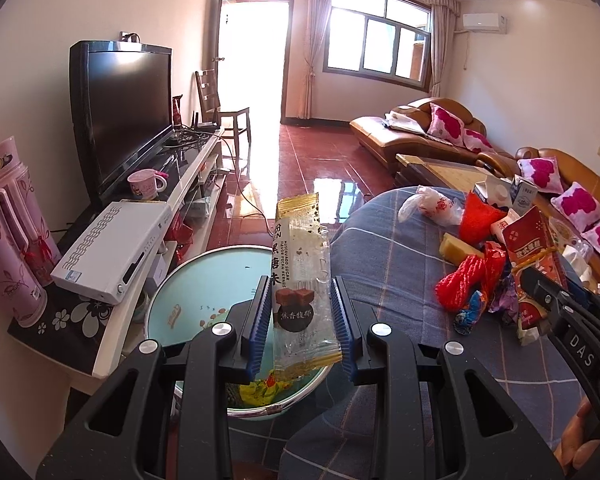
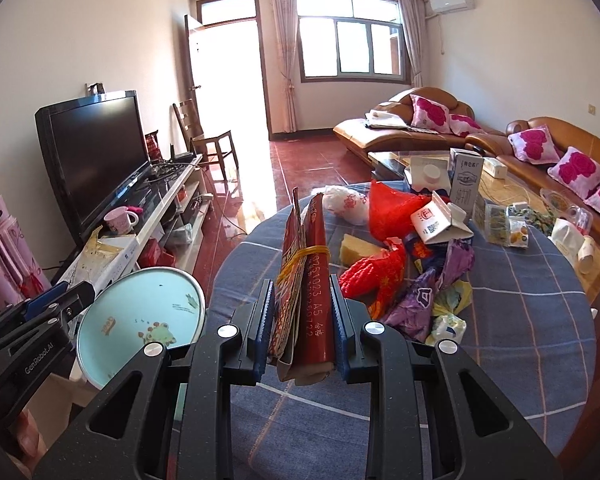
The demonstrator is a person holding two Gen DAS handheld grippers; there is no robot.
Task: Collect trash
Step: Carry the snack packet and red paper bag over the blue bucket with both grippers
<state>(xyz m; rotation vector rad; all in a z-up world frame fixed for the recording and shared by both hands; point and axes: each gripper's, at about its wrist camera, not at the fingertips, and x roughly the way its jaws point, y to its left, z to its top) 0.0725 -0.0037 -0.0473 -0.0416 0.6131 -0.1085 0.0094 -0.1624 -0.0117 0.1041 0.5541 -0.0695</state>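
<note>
The left gripper (image 1: 302, 316) has its jaws set narrowly around a clear snack wrapper (image 1: 302, 276), held upright over the pale blue basin (image 1: 204, 280); whether they press it, I cannot tell. The right gripper (image 2: 300, 316) clamps a red packet (image 2: 306, 276), banded with a rubber band, above the counter (image 2: 520, 320) beside the basin. Beyond the basin's counter side lies a heap of wrappers (image 2: 416, 276), boxes behind it, leaving bare cloth along the near edge.

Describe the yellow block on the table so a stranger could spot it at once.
Start at the round table under the blue checked cloth, with its heap of trash in the middle. At the heap's near-left edge, just this side of the white plastic bag, lies the pale yellow block. It is a plain solid wedge, while everything around it is crumpled red or purple wrapping.
</note>
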